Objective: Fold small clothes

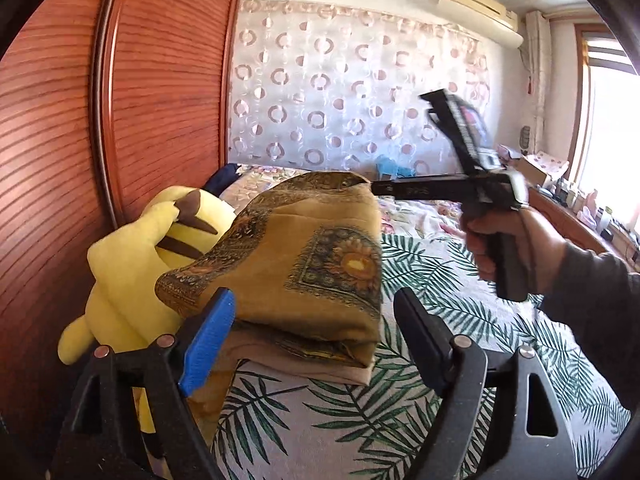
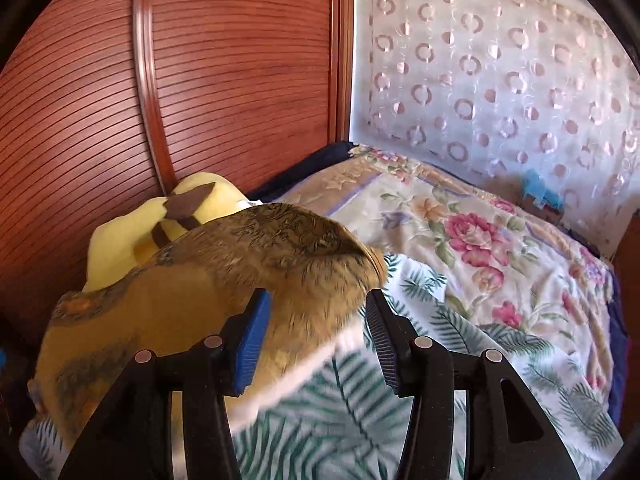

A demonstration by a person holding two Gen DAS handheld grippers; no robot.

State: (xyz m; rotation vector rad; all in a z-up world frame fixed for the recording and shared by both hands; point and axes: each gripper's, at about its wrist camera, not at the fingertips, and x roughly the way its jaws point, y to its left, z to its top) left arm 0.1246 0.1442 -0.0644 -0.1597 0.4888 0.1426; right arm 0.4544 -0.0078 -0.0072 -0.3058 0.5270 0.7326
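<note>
A folded mustard-brown patterned garment [image 1: 304,264] lies on top of a beige folded piece [image 1: 312,372] on the leaf-print bedsheet [image 1: 420,400]. My left gripper [image 1: 316,332] is open, its fingers either side of the stack's near edge, holding nothing. The right gripper [image 1: 380,189], held in a hand, reaches in from the right with its tips at the garment's far top corner. In the right wrist view the right gripper [image 2: 316,340] is open over the same garment [image 2: 224,272], whose edge lies between the fingers.
A yellow plush toy [image 1: 132,264] leans against the red wooden wardrobe [image 1: 120,100] just left of the stack. A floral quilt [image 2: 480,240] covers the far bed. A curtain with ring pattern hangs behind. A cluttered desk [image 1: 576,204] stands at the right by the window.
</note>
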